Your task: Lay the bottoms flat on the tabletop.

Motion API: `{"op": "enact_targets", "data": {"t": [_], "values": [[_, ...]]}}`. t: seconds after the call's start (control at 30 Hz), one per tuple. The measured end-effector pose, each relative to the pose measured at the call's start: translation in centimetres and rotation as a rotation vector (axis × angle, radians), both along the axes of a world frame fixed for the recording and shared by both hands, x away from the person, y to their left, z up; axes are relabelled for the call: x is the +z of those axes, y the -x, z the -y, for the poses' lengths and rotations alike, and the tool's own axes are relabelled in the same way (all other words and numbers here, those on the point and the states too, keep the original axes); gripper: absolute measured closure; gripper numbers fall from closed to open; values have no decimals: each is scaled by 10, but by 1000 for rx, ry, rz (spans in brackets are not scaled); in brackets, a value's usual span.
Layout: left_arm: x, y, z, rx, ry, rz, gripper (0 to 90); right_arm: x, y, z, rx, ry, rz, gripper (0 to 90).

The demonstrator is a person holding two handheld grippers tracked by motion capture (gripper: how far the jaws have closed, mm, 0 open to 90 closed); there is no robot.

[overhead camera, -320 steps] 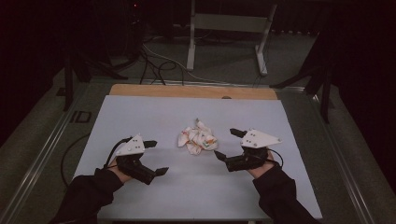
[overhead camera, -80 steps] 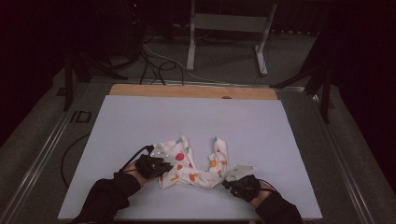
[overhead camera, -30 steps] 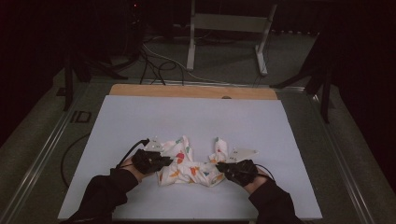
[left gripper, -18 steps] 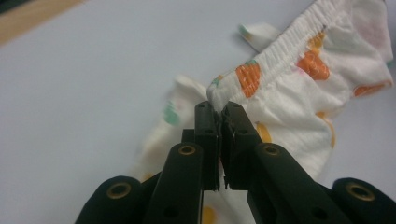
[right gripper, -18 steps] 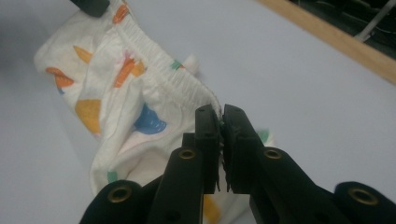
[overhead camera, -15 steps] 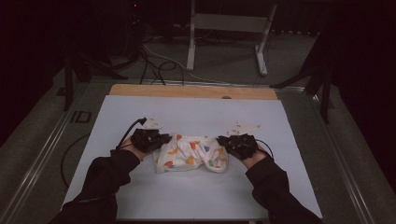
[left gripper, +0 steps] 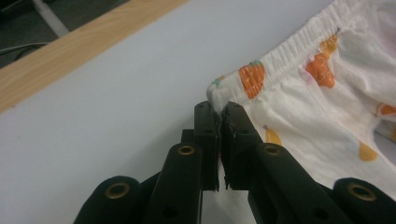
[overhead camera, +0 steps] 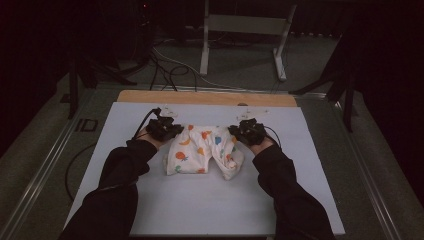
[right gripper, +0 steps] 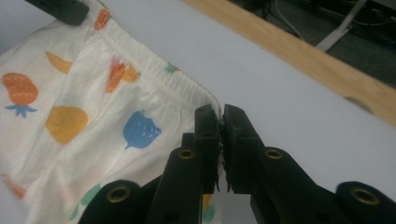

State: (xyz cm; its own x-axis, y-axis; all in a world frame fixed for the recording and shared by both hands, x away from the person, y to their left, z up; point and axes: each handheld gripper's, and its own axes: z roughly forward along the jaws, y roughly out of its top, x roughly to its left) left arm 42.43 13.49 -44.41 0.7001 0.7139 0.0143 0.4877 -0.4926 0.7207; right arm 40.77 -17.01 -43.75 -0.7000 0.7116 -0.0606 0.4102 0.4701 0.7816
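Small white shorts printed with coloured fruit lie spread on the white table top, waistband toward the far side. My left gripper is shut on the waistband's left corner; in the left gripper view the jaws pinch the elastic edge. At the other end my right gripper is shut on the waistband's right corner. The shorts stretch between the two grippers, and the legs trail toward the person.
A wooden strip runs along the table's far edge. Beyond it stand a metal stand and loose cables on the floor. Metal rails border the table at left and right. Dark sleeves reach in from the near side.
Both grippers have moved away from the person toward the far edge, dragging the shorts with them. The cloth has gone from bunched to spread flat with its waistband pulled straight.
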Motion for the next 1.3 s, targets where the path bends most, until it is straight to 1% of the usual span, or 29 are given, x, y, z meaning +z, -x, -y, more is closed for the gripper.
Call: {"op": "enact_targets", "data": {"t": [0.03,0.1,0.17,0.23,0.3,0.4,0.47,0.5,0.53,0.57,0.6,0.67,0.73,0.77,0.8,0.83,0.87,0.9,0.93,0.97,1.0,1.03,1.07,1.1,1.17,1.2,1.23,1.27,1.3], "values": [[-1,-5,1,10,1,0,858,0,-5,-1,-10,3,4,849],[-3,-13,2,28,-13,9,858,-2,-15,-3,-19,7,8,850],[-5,-22,4,37,-37,10,858,-4,-23,-6,-34,10,7,850],[-9,-30,5,56,-33,11,858,-6,-31,-9,-44,35,4,850],[-12,-36,7,73,-39,8,853,-8,-37,-12,-57,57,8,849],[-16,-41,10,103,-36,14,853,-13,-46,-14,-74,59,-2,849],[-17,-43,12,111,-46,23,852,-16,-51,-14,-85,55,-12,849],[-17,-44,13,114,-41,31,852,-18,-54,-13,-86,59,-12,849],[-16,-44,13,120,-46,41,852,-19,-55,-14,-96,64,-14,849],[-14,-45,14,129,-31,49,852,-20,-56,-14,-100,70,-8,849],[-13,-46,15,127,-32,52,847,-19,-59,-13,-107,82,4,848],[-11,-47,17,132,-33,61,839,-18,-60,-13,-115,75,5,846],[-10,-49,18,145,-44,61,775,-17,-63,-12,-127,71,4,839],[-10,-50,17,149,-31,50,703,-17,-64,-12,-131,76,8,820],[-10,-51,17,154,-26,28,591,-18,-65,-12,-137,73,0,752],[-11,-52,16,171,-38,-1,475,-18,-66,-11,-140,58,-5,652],[-11,-52,15,168,-43,-21,386,-18,-66,-11,-151,49,-9,596],[-12,-51,15,168,-51,-21,323,-18,-66,-10,-160,44,-10,536],[-12,-50,14,176,-52,-21,279,-17,-66,-9,-155,25,-17,460],[-11,-50,12,164,-37,-40,237,-17,-65,-8,-155,14,-21,422],[-11,-49,10,152,-18,-50,160,-16,-64,-8,-158,5,-21,384],[-10,-47,10,158,-12,-49,134,-16,-62,-7,-150,-15,-30,339],[-9,-46,9,151,0,-52,130,-16,-62,-6,-144,-27,-49,289],[-9,-44,9,145,13,-55,100,-16,-61,-6,-133,-40,-59,230],[-10,-39,10,129,12,-52,72,-16,-57,-5,-101,-50,-71,159],[-9,-37,10,119,14,-48,60,-16,-54,-5,-91,-63,-78,137],[-9,-35,10,113,31,-48,52,-16,-53,-4,-85,-76,-77,139],[-9,-32,9,109,57,-52,42,-16,-51,-4,-74,-85,-85,131],[-9,-30,9,97,69,-56,34,-15,-48,-4,-66,-77,-85,120]]}}
